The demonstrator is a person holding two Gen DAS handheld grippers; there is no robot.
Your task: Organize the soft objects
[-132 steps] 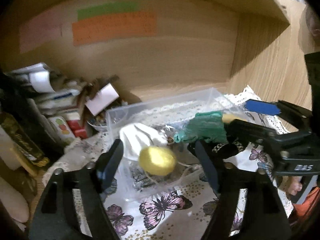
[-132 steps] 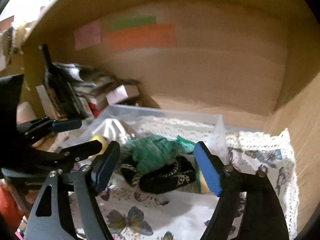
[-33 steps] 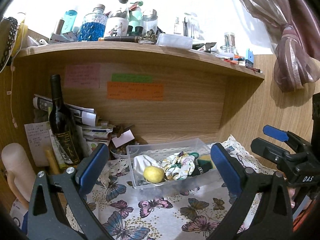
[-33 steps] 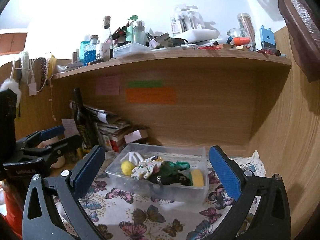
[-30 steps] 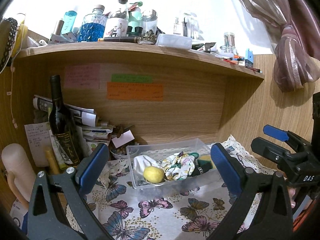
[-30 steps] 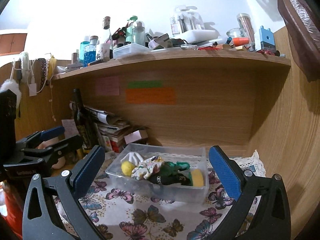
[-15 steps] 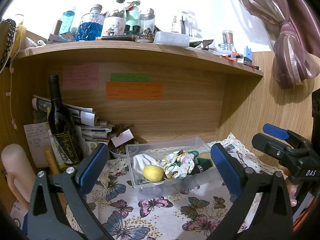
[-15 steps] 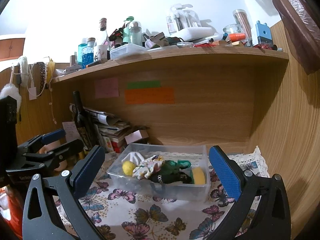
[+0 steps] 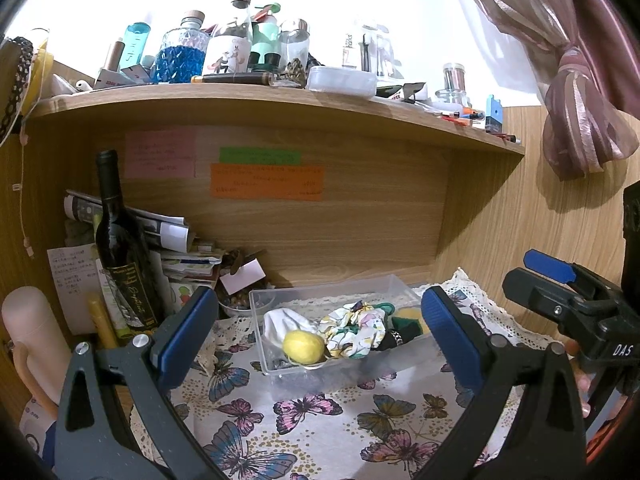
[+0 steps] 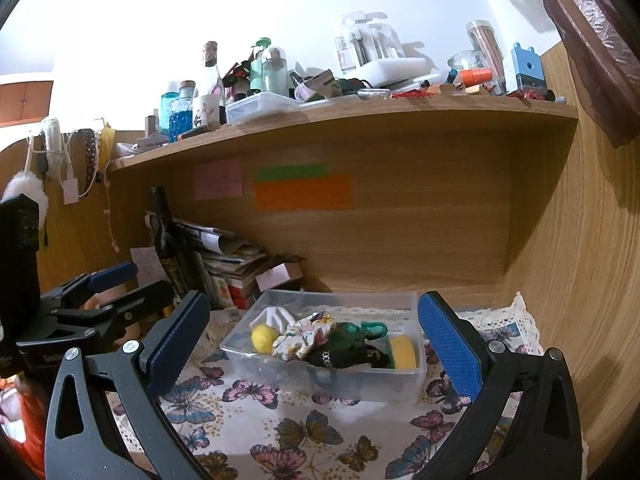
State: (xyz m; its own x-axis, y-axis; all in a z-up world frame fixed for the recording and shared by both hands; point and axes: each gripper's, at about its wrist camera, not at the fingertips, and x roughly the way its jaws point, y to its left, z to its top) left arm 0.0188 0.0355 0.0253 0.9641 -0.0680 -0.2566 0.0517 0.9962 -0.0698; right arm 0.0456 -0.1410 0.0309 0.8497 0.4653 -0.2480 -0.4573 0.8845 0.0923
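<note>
A clear plastic box (image 9: 256, 300) (image 10: 414, 376) stands on the butterfly cloth under the shelf. It holds a yellow ball (image 9: 303, 346) (image 10: 263, 336), a white cloth (image 9: 280, 322), a floral scrunchie (image 9: 352, 330) (image 10: 302, 336), a green scrunchie (image 10: 352, 334), a black scrunchie (image 10: 348, 358) and a yellow sponge (image 10: 403, 353). My left gripper (image 9: 316, 332) is open and empty, held back in front of the box. My right gripper (image 10: 314, 340) is open and empty too, also held back from the box. Each gripper shows at the edge of the other's view.
A dark wine bottle (image 9: 120, 248), stacked papers (image 9: 176, 240) and a pale flask (image 9: 30, 332) crowd the left. Wooden walls close the back and right. The shelf (image 9: 280, 104) above carries several bottles and jars. Butterfly cloth (image 9: 304, 420) covers the desk.
4.4 s ago both grippers were close over the box, the right one around the green and black scrunchies. Both have drawn back, empty. In the last second the views barely shift.
</note>
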